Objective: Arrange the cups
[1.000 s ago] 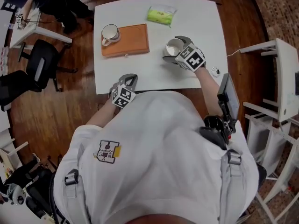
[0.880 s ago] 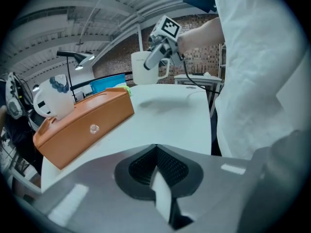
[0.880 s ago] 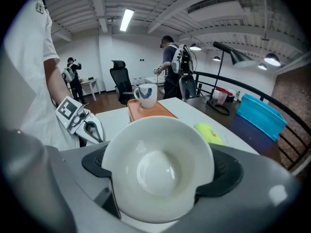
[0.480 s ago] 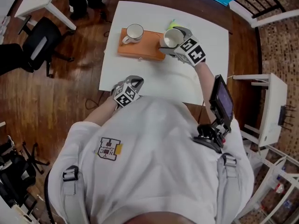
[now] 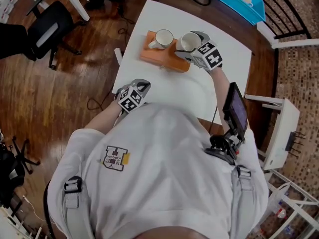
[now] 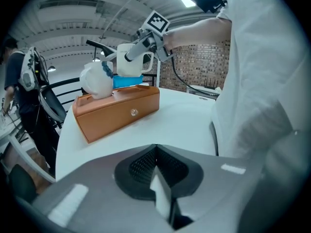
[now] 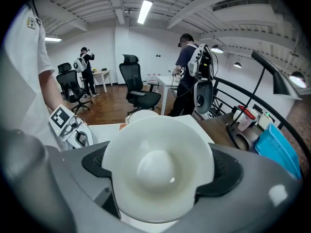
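White table stands on wooden floor

The right claw clamps a white cup.

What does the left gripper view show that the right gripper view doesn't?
Only the left gripper view: the orange tray seen side-on, and the left gripper's own shut jaws. Only the right gripper view: the inside of the held cup, plus people and office chairs behind. Both: the white table, and the held cup clamped in the right gripper.
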Action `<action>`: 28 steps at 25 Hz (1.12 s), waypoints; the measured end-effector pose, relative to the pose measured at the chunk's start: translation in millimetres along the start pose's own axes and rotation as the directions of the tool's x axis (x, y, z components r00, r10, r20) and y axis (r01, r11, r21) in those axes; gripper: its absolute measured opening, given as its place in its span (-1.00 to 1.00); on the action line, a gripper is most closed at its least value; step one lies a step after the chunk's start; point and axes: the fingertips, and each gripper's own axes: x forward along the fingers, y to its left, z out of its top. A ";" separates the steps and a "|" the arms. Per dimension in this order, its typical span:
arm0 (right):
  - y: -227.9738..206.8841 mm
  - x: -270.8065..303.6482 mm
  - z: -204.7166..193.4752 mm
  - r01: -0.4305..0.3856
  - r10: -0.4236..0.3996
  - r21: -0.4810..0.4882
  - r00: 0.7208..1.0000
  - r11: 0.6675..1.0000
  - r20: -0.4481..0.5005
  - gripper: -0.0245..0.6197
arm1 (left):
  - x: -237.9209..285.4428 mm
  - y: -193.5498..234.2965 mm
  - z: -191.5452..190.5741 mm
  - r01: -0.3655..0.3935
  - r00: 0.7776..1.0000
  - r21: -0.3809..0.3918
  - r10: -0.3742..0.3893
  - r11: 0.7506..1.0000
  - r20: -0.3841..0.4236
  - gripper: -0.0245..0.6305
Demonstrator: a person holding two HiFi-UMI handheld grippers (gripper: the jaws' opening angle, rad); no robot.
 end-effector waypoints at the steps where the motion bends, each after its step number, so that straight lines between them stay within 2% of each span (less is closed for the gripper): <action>1: 0.5 0.9 -4.1 -0.005 0.005 0.004 1.000 1.000 -0.009 0.63 | -0.2 -3.1 1.8 0.003 1.000 0.006 -0.003 1.000 0.002 -0.93; 7: 2.4 12.8 -21.9 -0.026 0.027 0.020 0.999 0.999 -0.046 0.63 | 1.9 -10.5 2.7 0.010 1.000 0.049 -0.010 0.999 0.003 -0.93; 17: 8.4 31.0 -34.4 -0.068 0.067 -0.017 0.996 0.998 -0.067 0.63 | 3.0 -8.7 1.8 -0.018 1.000 0.040 0.018 0.999 0.010 -0.93; 23: 9.5 34.0 -36.3 -0.149 0.149 -0.013 0.989 0.989 -0.026 0.64 | 3.1 -9.8 0.7 -0.034 0.999 0.048 0.034 0.998 0.003 -0.93; 28: 15.2 33.0 -39.6 -0.249 0.241 -0.119 0.967 0.961 -0.080 0.64 | 2.6 -9.3 -0.1 -0.047 0.999 0.057 0.048 0.997 -0.001 -0.93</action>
